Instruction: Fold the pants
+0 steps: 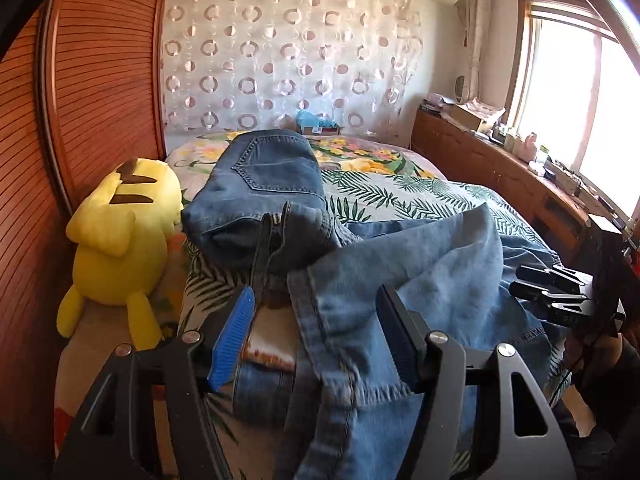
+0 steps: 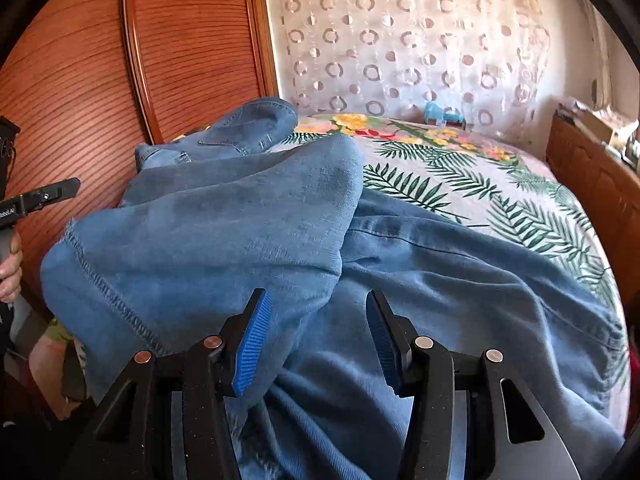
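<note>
Blue jeans [image 1: 420, 256] lie crumpled on a bed with a leaf-print cover [image 1: 400, 192]. Their seat and back pocket [image 1: 272, 172] are heaped at the far side, and a leg is folded over toward me. My left gripper [image 1: 316, 292] is open, with a hemmed leg edge lying loose between its fingers and no pad pressing on it. My right gripper [image 2: 317, 294] also stands open over the jeans [image 2: 200, 220], where a fold of denim rests against its left blue pad [image 2: 252, 344]. In the left wrist view the right gripper [image 1: 548, 288] shows at the right edge.
A yellow plush toy [image 1: 120, 232] sits on the bed's left side against a wooden slatted wardrobe [image 1: 100, 80]. A low wooden cabinet [image 1: 500, 168] with clutter runs under the window on the right. A hand [image 2: 10, 268] holds the left gripper [image 2: 44, 196].
</note>
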`<state>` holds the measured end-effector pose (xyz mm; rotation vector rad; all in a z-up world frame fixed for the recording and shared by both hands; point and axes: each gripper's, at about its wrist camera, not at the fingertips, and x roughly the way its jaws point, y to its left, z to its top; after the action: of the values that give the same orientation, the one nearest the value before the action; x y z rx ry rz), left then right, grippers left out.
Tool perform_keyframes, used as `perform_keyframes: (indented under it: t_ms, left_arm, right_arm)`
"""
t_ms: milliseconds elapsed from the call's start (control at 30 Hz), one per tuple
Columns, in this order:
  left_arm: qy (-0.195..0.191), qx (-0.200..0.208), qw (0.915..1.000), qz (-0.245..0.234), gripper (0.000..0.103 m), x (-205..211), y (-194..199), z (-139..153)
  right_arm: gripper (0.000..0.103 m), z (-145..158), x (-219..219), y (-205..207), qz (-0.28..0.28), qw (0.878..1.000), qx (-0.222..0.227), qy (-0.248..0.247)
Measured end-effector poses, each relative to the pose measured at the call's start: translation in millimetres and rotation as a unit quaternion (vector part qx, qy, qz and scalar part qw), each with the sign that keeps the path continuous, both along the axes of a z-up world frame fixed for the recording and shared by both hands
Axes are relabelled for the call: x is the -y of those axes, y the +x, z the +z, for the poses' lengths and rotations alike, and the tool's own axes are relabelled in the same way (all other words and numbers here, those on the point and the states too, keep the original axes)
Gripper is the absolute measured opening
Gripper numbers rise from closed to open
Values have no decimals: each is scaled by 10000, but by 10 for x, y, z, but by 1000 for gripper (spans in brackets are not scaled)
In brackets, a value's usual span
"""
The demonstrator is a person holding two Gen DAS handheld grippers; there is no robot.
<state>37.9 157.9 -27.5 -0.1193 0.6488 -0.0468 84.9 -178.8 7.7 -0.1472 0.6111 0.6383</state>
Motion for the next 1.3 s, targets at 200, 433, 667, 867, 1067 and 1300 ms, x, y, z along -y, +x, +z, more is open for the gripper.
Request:
perform_keyframes:
  t_ms: [200,433,667,867,1067,1300]
  left_arm:
    - [85,-320,9993,-143,54,22,246,-130]
    - [16,-894,9956,-271,52,19,427,-373]
    - [-175,-1010,9940,-388,39,30,520,-413]
    - [98,-859,9952,-463,12,77,566,-277]
    - [419,-264,9984,-276,10,87,504,125]
    - [667,-52,9977,-64,9,-49,811,429]
  right_arm:
    - [52,-77,-96,104,-52,10000,-25,-19]
    - [52,-105,-133,122,-55,10000,17,-64]
    - [52,-128,-92,123,29,10000,-3,-24]
    - [52,-130,-69,153,31,10000,-31,32]
    - [52,-136,-72,139,27,10000,-4,52]
    - [52,-146,-83,121,49,10000,5,52]
